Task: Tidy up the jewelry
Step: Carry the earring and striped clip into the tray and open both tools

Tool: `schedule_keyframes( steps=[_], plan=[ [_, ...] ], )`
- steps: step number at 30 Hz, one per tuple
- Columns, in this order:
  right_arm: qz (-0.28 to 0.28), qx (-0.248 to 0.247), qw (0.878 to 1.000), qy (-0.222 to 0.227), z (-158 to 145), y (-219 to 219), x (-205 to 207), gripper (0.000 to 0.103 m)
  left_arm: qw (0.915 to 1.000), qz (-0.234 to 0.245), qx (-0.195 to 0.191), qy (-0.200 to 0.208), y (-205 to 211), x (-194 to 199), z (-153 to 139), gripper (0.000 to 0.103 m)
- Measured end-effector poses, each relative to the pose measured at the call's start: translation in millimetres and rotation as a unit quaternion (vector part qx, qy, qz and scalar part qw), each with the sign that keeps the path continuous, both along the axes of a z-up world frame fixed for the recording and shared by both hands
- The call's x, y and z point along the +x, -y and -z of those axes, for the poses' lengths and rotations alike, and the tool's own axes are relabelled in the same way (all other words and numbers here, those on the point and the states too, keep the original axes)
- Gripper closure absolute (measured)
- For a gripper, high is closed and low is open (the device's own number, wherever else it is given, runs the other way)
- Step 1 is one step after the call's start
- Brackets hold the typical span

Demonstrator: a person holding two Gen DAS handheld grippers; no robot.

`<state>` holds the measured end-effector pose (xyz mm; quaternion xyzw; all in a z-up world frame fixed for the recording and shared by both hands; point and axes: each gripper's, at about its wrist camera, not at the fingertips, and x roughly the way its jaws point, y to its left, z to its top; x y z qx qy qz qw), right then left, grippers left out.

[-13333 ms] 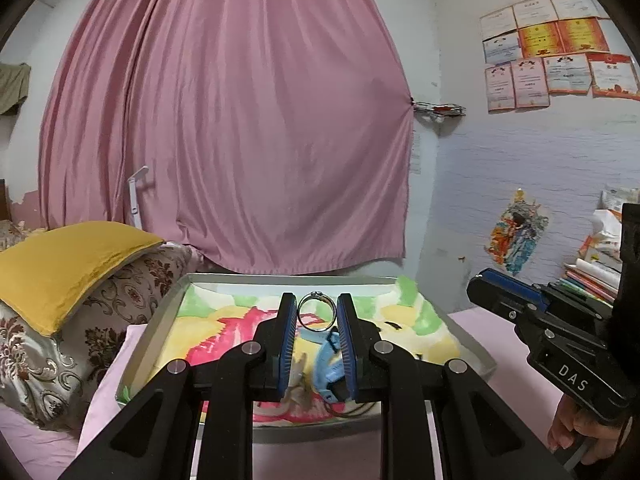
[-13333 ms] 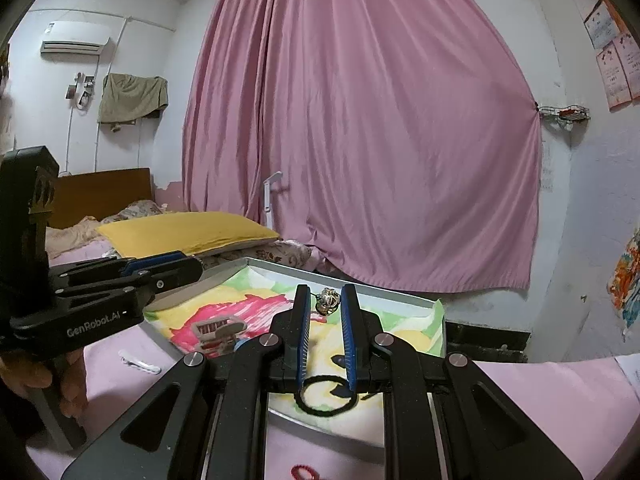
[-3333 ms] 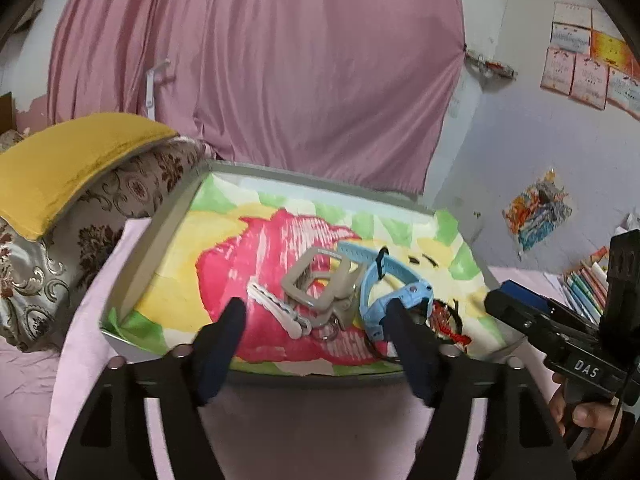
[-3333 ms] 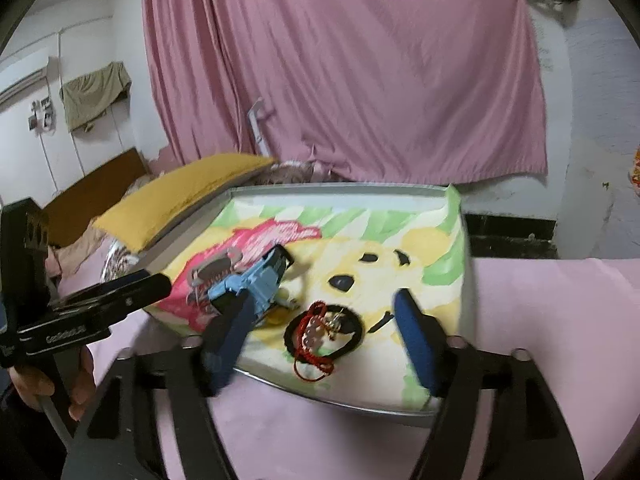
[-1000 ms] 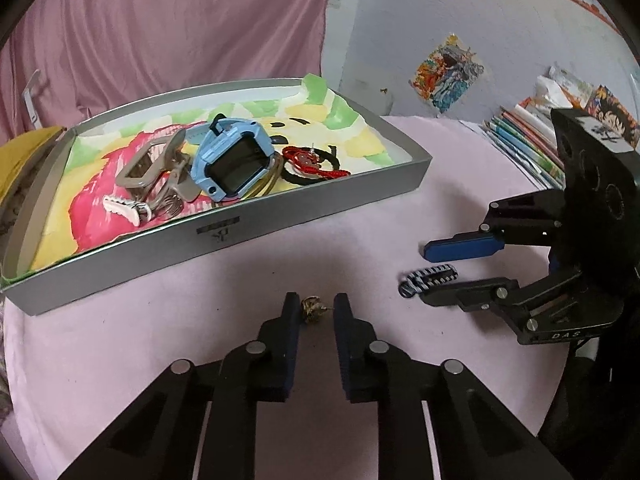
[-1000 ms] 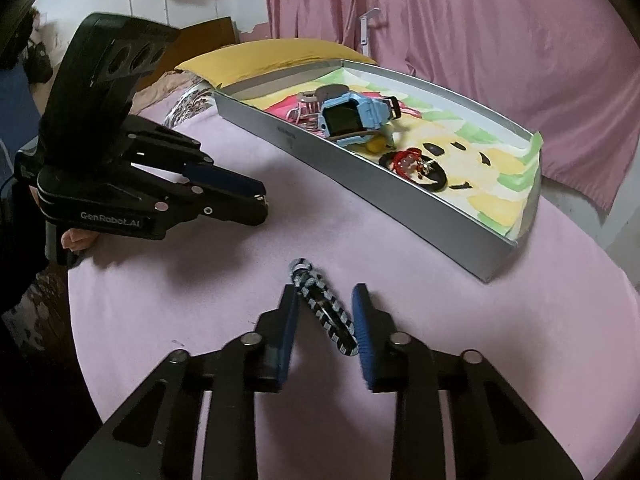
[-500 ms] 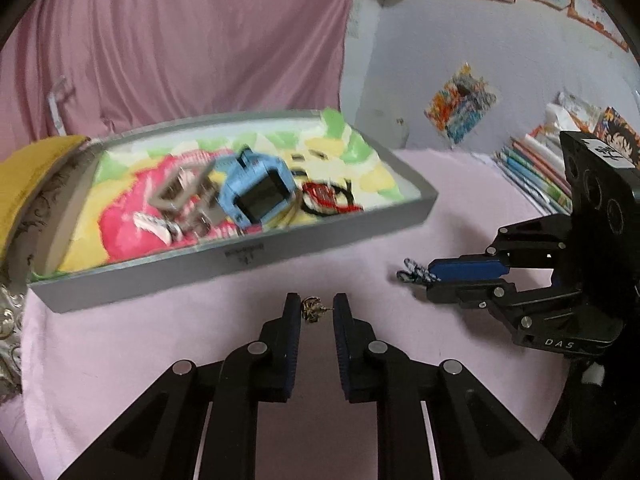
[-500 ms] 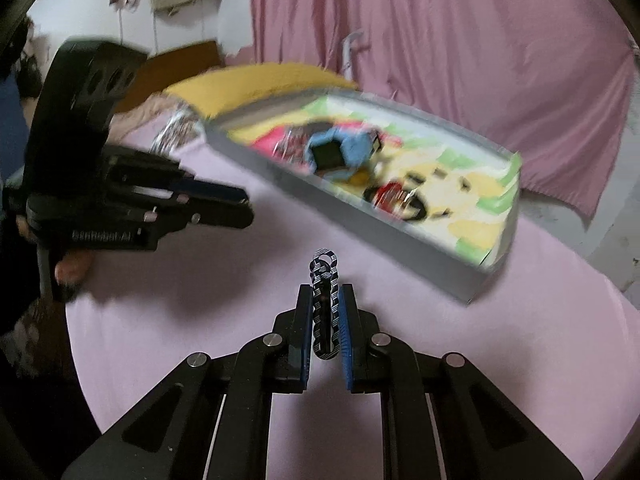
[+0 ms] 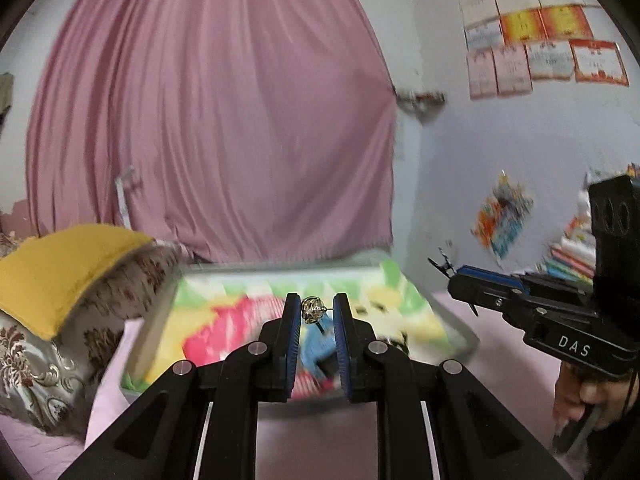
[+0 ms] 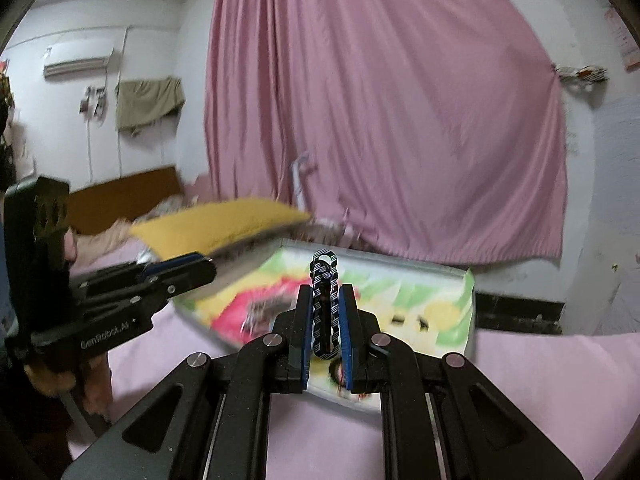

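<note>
Pink cloth (image 10: pixel 540 392) covers the surface in both wrist views, and a shallow grey tray (image 9: pixel 460 330) sits on it with a bright lining of green, yellow and red. The tray's contents are blurred; a blue item (image 9: pixel 314 346) lies in it behind the left gripper's tips, and small dark marks show on the lining in the right wrist view.

The left gripper (image 9: pixel 316 312) has its jaws narrowed on a small gold earring (image 9: pixel 312 305), held at the tips in the air in front of the tray. The right gripper (image 10: pixel 325 300) has its jaws closed on a black-and-white striped hair clip (image 10: pixel 325 304), which stands upright between the blue pads and sticks out above them, also in front of the tray. Each gripper shows in the other's view, held by a hand (image 9: pixel 588 396) at the frame edge.

A wide pink curtain (image 9: pixel 216 120) fills the wall behind. Beside the tray on the left a yellow pillow (image 9: pixel 56 264) rests on a brown-patterned cushion (image 9: pixel 48 352). Certificates (image 9: pixel 536 64) hang on the pale wall at right, with a colourful poster (image 9: pixel 502 216) lower down and stacked books (image 9: pixel 568 256) near it. The right wrist view adds an air conditioner (image 10: pixel 78 60), a hanging olive cloth (image 10: pixel 148 104) and a wooden headboard (image 10: pixel 120 196).
</note>
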<state>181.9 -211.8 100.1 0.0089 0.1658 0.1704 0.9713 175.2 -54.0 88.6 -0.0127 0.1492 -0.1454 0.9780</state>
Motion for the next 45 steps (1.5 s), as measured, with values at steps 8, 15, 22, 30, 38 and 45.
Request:
schedule_keyframes(
  steps=[8,15,22,30,38,45],
  plan=[
    [0.049,-0.007,0.997,0.052,-0.9,-12.6,10.2,0.092,0.9991,-0.028,0.009,0.032,-3.5,22.3,1.8,0.088],
    [0.059,-0.017,0.997,0.035,2.4,-17.4,23.0,0.092,0.9991,-0.038,-0.008,0.016,-10.0,34.1,6.3,0.088],
    [0.065,-0.014,0.998,-0.008,6.1,-13.0,38.9,0.092,0.9987,-0.046,-0.007,-0.021,-13.4,46.2,13.7,0.087],
    [0.057,0.017,0.995,-0.081,25.2,0.8,52.5,0.092,0.9942,-0.037,-0.016,-0.100,-18.6,62.5,28.5,0.087],
    [0.037,0.044,0.986,-0.158,48.9,7.7,68.0,0.092,0.9883,-0.029,-0.023,-0.148,-18.6,70.9,40.7,0.087],
    [0.032,0.039,0.982,-0.183,58.5,4.6,75.1,0.092,0.9852,-0.030,-0.019,-0.168,-19.3,74.8,45.2,0.087]
  ],
)
